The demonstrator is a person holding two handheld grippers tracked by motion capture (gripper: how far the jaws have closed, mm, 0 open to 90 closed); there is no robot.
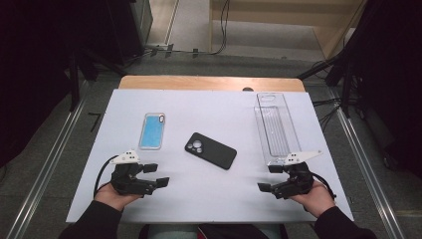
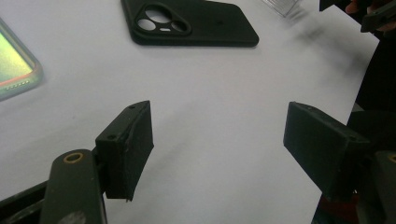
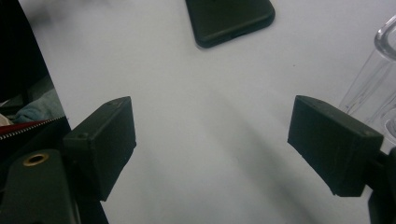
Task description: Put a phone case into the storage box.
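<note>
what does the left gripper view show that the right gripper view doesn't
Left gripper view alone: the camera end of the black phone case with its lens cutouts, a corner of the blue phone case at the left edge, and the other hand's gripper far off at top right.

Right gripper view alone: the plain end of the black phone case, and the clear plastic tray standing close beside its right jaw.

Both: the white table, the black phone case, and open jaws with nothing between them, left gripper and right gripper.
</note>
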